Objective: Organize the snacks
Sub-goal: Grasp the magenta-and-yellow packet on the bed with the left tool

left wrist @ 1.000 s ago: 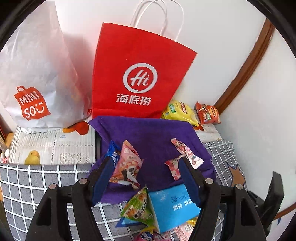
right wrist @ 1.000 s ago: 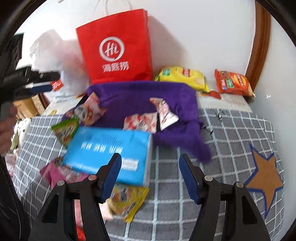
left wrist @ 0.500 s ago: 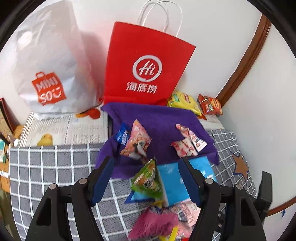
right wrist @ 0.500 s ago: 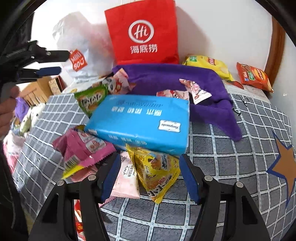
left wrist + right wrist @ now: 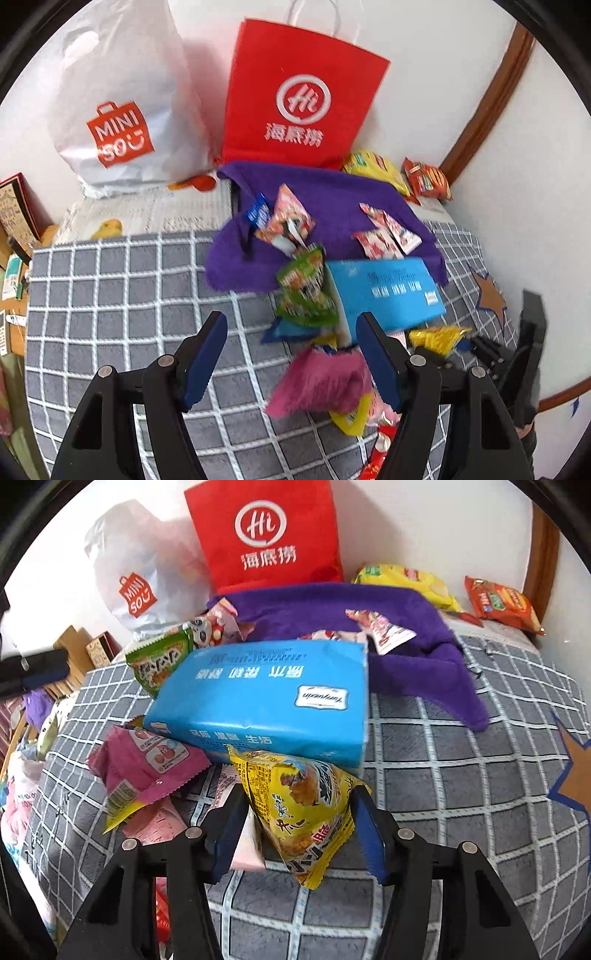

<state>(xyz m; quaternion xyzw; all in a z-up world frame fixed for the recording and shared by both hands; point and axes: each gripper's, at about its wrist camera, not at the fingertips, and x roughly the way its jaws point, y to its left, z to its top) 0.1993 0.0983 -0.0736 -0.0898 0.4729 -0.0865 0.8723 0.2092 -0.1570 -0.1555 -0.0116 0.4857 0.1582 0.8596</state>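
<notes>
1. The right gripper point(image 5: 301, 825) pointed steeply down at a grey checked bedspread point(image 5: 461, 775), its jaws closing with a yellow snack packet point(image 5: 303, 805) between them; the blue pads stood at the packet's two sides, and whether they already pressed on it could not be told.
2. The yellow packet lay at the lower centre of the right wrist view, its top corner tucked against a blue tissue pack point(image 5: 266, 698) at 12 o'clock from it.
3. A pink snack packet point(image 5: 144, 768) sat at 9 o'clock from the yellow one, partly over paler pink packets on the bedspread.
4. A green snack packet point(image 5: 159, 662) leaned at the tissue pack's 10 o'clock corner, with a panda-print packet point(image 5: 214, 627) just beyond it.
5. A purple towel point(image 5: 406, 627) spread behind the tissue pack, carrying small red-and-white packets point(image 5: 384, 627).
6. A red paper bag point(image 5: 266, 535) stood against the wall at 12 o'clock, a white plastic bag point(image 5: 133, 576) at 11 o'clock.
7. A yellow chip bag point(image 5: 406, 579) and an orange chip bag point(image 5: 502, 603) lay at 1 o'clock, near the wall.
8. The left gripper point(image 5: 291, 354) hung over the bedspread with its jaws apart and empty; the pink packet lay blurred near its right finger.
</notes>
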